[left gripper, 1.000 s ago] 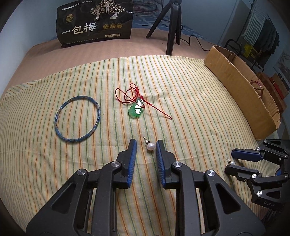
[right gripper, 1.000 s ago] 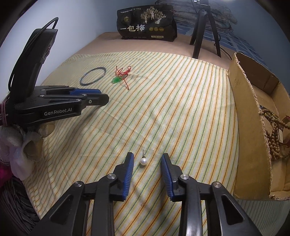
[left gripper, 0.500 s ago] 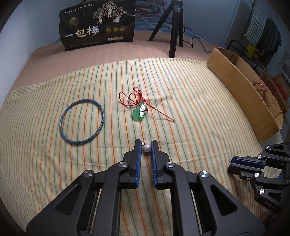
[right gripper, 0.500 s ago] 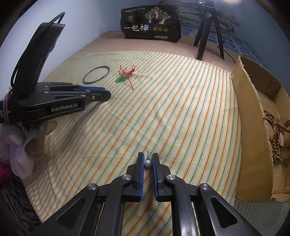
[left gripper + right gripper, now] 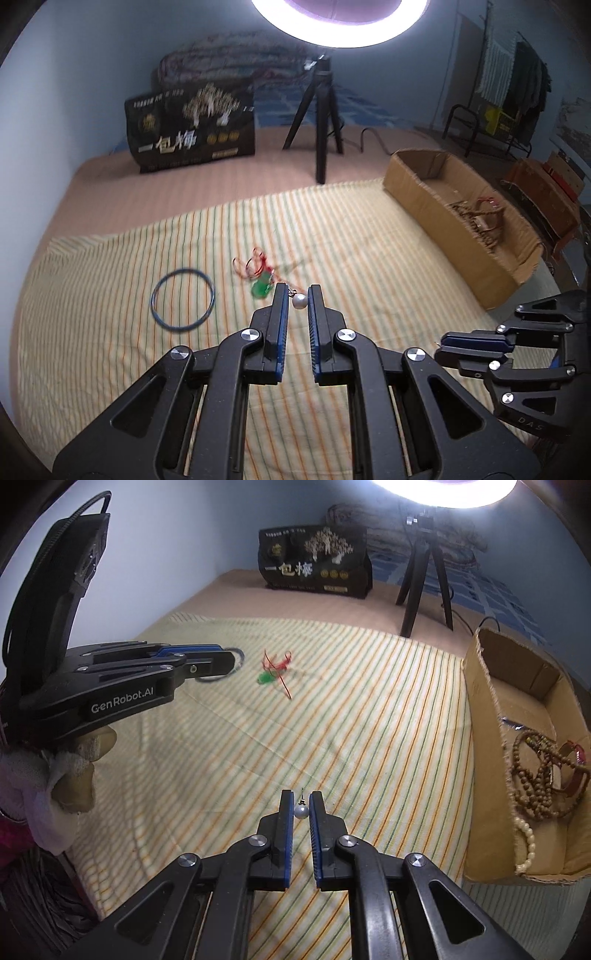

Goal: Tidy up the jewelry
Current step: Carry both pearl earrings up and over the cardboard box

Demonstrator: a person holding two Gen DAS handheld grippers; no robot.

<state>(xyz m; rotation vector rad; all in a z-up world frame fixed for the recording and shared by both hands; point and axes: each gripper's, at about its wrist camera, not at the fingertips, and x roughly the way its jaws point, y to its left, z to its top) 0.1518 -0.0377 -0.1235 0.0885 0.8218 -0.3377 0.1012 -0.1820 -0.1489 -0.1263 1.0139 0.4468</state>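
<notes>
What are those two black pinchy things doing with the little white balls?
A person is tidying jewelry with a gripper in each hand. The left gripper pinches one pearl earring, and the right gripper pinches another pearl earring, both lifted above the striped cloth. The blue bangle and green pendant lie on the cloth. The cardboard box holds bead necklaces.

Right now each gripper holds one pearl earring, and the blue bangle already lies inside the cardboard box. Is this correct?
Not entirely. The blue bangle lies on the striped cloth, not in the cardboard box; the left wrist view shows it. The rest holds: the left gripper pinches a pearl earring, and the right gripper pinches a second pearl earring.
</notes>
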